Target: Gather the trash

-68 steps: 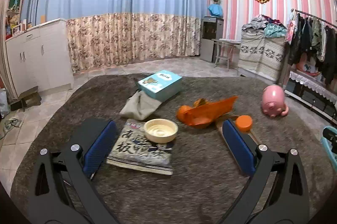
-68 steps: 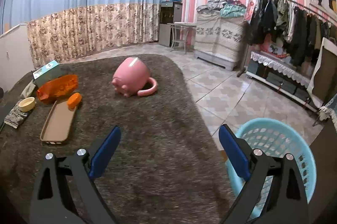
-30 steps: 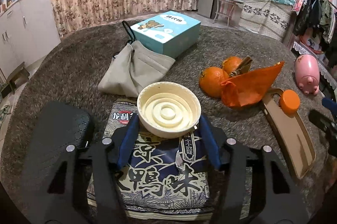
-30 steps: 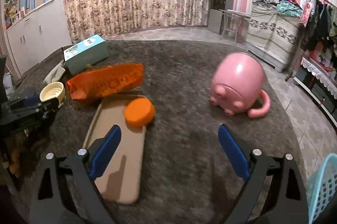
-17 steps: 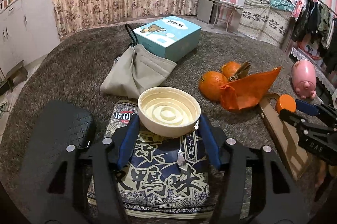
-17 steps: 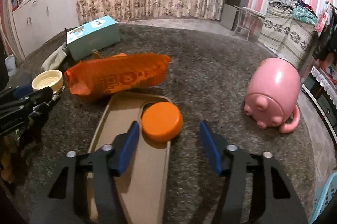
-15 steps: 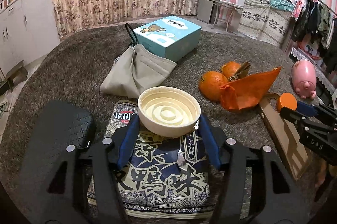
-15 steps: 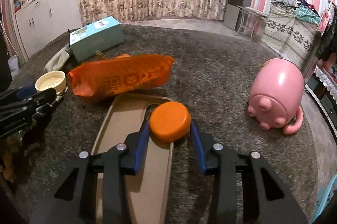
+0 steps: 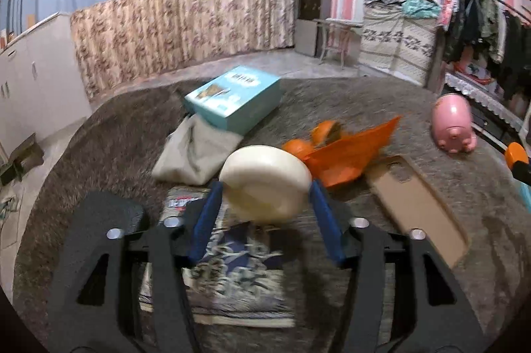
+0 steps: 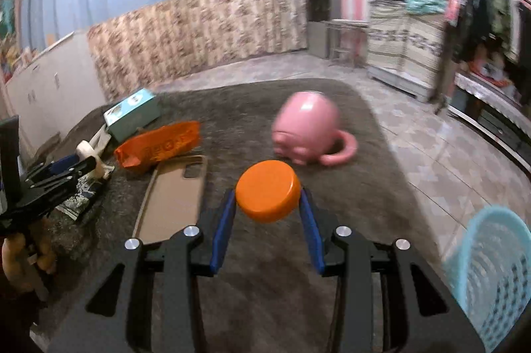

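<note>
My left gripper [image 9: 265,198] holds a cream round lid [image 9: 265,180] between its blue pads, tilted and lifted off the printed snack packet [image 9: 232,273]; its jaws are closing on it. In the right wrist view my right gripper [image 10: 267,198] is shut on an orange round cap [image 10: 267,190], raised above the brown rug [image 10: 265,286]. The light blue basket [image 10: 491,273] stands on the tiled floor at the lower right of that view. At its left edge the left gripper [image 10: 83,167] shows with the cream lid [image 10: 85,150].
On the rug lie an orange bag [image 9: 348,153] over oranges [image 9: 295,147], a tan phone case [image 9: 421,207], a teal box [image 9: 232,100], a grey mask [image 9: 195,150], a black case [image 9: 103,220] and a pink pig mug [image 10: 305,124]. A clothes rack stands far right.
The left gripper closed on the cream lid and lifted it, tilted, off the packet. The right gripper closed on the orange cap, raised it off the phone case and swung right toward the basket.
</note>
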Tool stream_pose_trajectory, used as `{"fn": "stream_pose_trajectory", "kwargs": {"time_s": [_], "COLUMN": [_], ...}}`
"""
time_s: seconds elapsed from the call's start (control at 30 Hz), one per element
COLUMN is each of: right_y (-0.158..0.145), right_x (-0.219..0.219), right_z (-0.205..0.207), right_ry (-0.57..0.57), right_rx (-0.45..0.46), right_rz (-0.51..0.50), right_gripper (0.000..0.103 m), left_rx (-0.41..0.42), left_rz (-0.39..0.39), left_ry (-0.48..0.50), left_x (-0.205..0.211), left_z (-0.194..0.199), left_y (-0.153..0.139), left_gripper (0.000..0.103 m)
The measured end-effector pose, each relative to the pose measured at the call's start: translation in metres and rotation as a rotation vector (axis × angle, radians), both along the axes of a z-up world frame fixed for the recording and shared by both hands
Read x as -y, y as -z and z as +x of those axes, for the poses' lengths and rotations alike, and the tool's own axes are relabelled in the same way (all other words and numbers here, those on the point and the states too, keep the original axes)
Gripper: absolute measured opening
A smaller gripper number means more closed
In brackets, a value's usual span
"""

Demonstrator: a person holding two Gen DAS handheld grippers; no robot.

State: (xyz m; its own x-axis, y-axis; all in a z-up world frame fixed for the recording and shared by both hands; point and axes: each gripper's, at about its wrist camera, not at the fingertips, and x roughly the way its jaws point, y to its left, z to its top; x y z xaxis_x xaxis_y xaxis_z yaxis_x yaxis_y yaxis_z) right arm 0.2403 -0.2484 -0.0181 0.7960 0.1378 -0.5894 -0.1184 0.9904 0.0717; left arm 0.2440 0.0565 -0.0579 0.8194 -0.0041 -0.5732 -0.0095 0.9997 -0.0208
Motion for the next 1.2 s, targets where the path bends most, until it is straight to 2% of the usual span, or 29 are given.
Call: {"fn": "stream_pose_trajectory", "kwargs": {"time_s": [0.03,0.23,0.27,0.33,0.53,0.7,0.83,0.93,1.1,1.2], "right_y": [-0.003,-0.008,-0.006,0.003,0.019,0.023,0.028,0.029,0.033,0.036], "right_x": [0.011,0.052,0.060,0.074,0.087,0.083,0.084,0.085,0.092,0.094], "right_z": [-0.010,-0.049,-0.055,-0.060,-0.052,-0.047,-0.049,-0.048,-0.045,-0.043], "right_ry": [0.028,0.138,0.147,0.171,0.174,0.145,0.146,0.148,0.163,0.166], "right_rx": [0.002,0.008,0.008,-0.003,-0.027,-0.028,-0.041,-0.037,-0.047,-0.058], "right_rz": [0.014,0.014,0.012,0.012,0.027,0.004,0.007,0.006,0.016,0.007], "right_gripper": [0.040,0.040,0.040,0.040,0.040,0.040,0.040,0.040,0.040,0.040], "left_rx": [-0.008,-0.019,-0.019,-0.027,-0.061,-0.105,-0.093,-0.131,-0.125,-0.167], "left_rz": [-0.007,0.009,0.015,0.026,0.022,-0.015,0.026,0.067,0.090,0.101], "left_ry": [0.021,0.069,0.065,0.045,-0.041,-0.090,-0.134,-0.097,-0.090,-0.079], "left_x": [0.005,0.036,0.038,0.043,0.018,-0.002,-0.012,-0.010,-0.004,-0.002], "left_z": [-0.002,-0.019,-0.024,-0.033,-0.053,-0.047,-0.032,-0.004,0.031,0.049], "left_y": [-0.003,-0.006,-0.005,-0.002,0.007,0.013,0.007,0.004,0.003,0.012], "left_gripper": [0.024,0.025,0.029,0.057,0.082,0.084,0.085,0.085,0.084,0.066]}}
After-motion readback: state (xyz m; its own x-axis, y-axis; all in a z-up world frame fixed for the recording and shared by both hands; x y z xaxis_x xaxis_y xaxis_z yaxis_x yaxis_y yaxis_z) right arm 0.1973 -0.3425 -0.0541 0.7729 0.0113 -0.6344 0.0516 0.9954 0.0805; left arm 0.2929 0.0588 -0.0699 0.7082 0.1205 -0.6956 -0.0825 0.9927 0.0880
